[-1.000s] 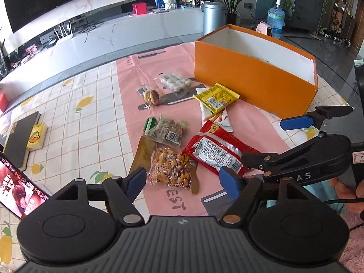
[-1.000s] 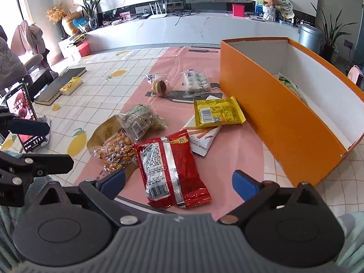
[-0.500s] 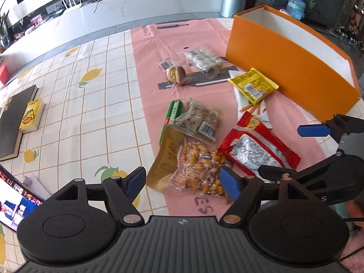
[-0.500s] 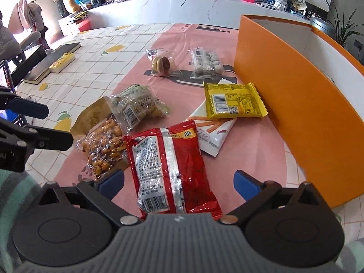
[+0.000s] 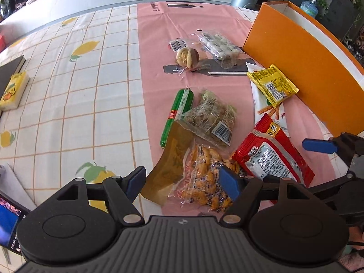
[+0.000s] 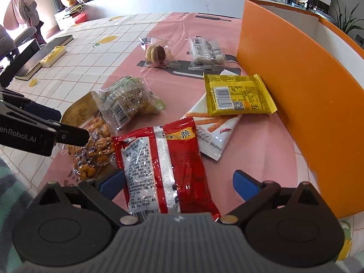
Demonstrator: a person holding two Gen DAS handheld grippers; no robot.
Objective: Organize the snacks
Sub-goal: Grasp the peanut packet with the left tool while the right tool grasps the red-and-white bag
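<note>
Several snack packs lie on a pink mat [image 5: 159, 45] beside an open orange box [image 5: 302, 59]. My left gripper [image 5: 182, 182] is open, its fingers either side of a clear bag of orange nuts [image 5: 204, 182] with a gold end. My right gripper [image 6: 179, 184] is open, straddling a red packet [image 6: 163, 159], which also shows in the left wrist view [image 5: 273, 157]. A yellow packet [image 6: 236, 97] lies on a white stick-snack packet [image 6: 213, 134] next to the box [image 6: 295, 95]. The nut bag shows in the right wrist view [image 6: 95, 152] under the left gripper's fingers [image 6: 41, 111].
A green sausage [image 5: 177, 116], a clear bag of brown bites [image 5: 211, 120], a wrapped round cake [image 5: 187, 56] and a pack of white balls [image 5: 220, 47] lie farther on the mat. A yellow box [image 5: 13, 91] and a dark book lie at the left. A phone screen [image 5: 9, 223] stands near left.
Both grippers have come forward and lower over the snacks. The left now has the nut bag between its fingers, the right the red packet. The snacks themselves have not moved.
</note>
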